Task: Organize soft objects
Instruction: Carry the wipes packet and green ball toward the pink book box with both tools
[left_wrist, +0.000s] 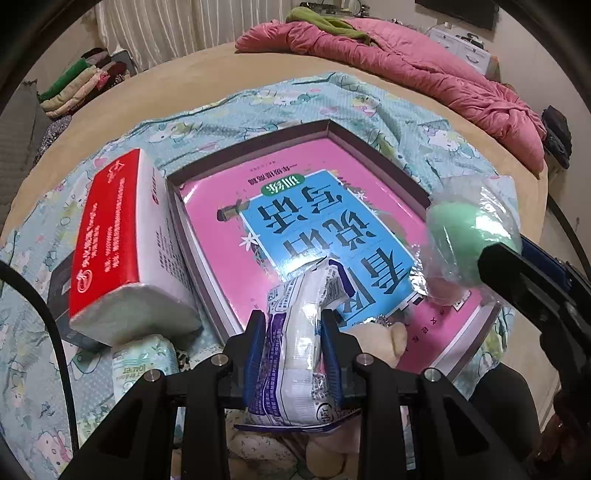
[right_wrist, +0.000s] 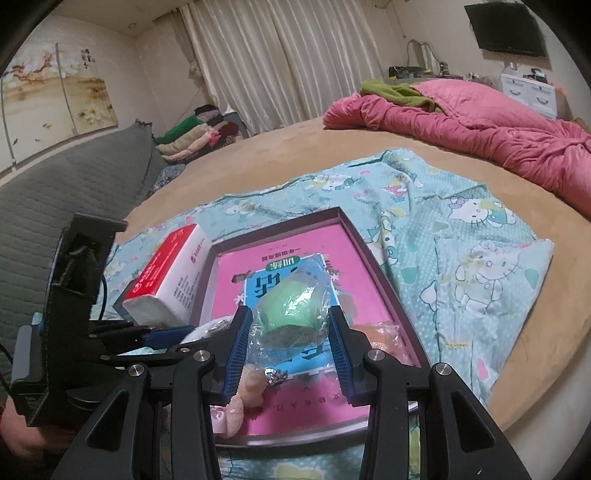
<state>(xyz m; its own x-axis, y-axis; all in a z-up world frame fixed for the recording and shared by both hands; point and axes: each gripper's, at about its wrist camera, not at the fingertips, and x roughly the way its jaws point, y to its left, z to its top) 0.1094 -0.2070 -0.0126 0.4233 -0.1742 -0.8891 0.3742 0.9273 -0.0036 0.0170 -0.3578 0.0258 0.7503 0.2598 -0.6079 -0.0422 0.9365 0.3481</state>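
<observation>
My left gripper (left_wrist: 293, 339) is shut on a white and purple tissue packet (left_wrist: 299, 350) and holds it over the near edge of a shallow box (left_wrist: 258, 144) with a pink and blue book (left_wrist: 314, 229) in it. My right gripper (right_wrist: 290, 332) is shut on a green sponge in clear plastic wrap (right_wrist: 291, 310), held above the same box (right_wrist: 369, 251); the sponge also shows in the left wrist view (left_wrist: 469, 240). A beige plush toy (left_wrist: 384, 339) lies at the box's near edge.
A red and white tissue pack (left_wrist: 122, 236) leans on the box's left side, over a small wipes pack (left_wrist: 144, 362). A Hello Kitty cloth (right_wrist: 461, 240) covers the tan bed. A pink quilt (right_wrist: 480, 129) lies behind. Folded clothes (right_wrist: 195, 136) stand far left.
</observation>
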